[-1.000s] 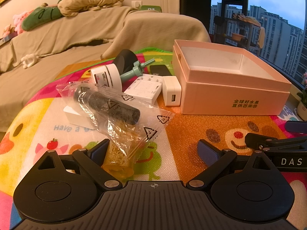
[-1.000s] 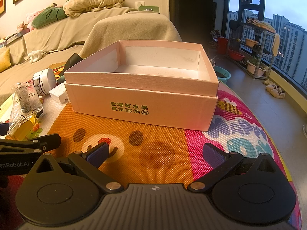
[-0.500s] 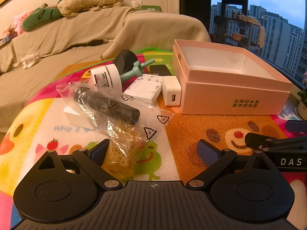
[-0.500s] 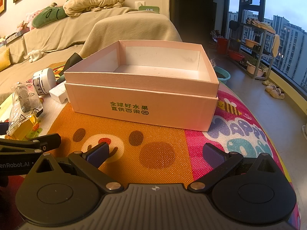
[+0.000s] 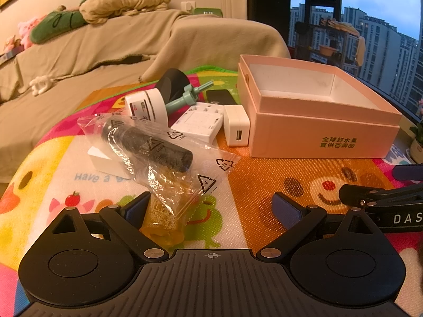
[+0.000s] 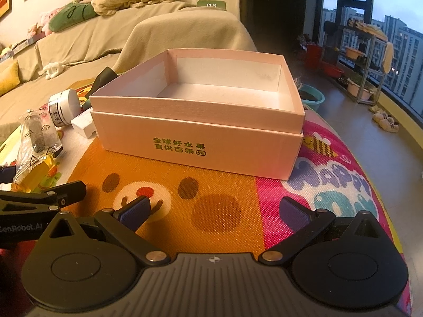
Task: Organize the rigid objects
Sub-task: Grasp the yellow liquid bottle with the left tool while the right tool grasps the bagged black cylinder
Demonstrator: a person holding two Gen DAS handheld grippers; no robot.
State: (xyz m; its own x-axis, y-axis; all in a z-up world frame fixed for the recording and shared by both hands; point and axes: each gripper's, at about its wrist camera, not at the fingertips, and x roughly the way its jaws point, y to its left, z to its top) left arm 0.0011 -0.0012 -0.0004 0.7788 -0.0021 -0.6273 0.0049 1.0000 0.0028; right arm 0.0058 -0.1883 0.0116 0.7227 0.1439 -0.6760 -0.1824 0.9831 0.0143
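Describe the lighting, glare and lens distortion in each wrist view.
Left wrist view: warm orange cast, glare on the plastic bag, fisheye bends the pink box. Right wrist view: same warm cast, window bright, edges curved, mat sharp.

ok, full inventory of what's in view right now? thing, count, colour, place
pink box: 1, pink with green print, open and empty, on the mat's right part
plastic bag: 1, clear, holding a black cylinder, left of the box, nearest the left gripper
yellow piece: 1, amber, under the bag's near end
USB charger: 1, white, against the box's left side
white adapter: 1, white, left of the charger
round jar: 1, white, on its side behind the bag
teal tool: 1, teal, beside the jar
play mat: 1, multicolour, under everything
sofa: 1, beige cover, behind
left gripper: 1, black, open, low over the mat
right gripper: 1, black, open, facing the box
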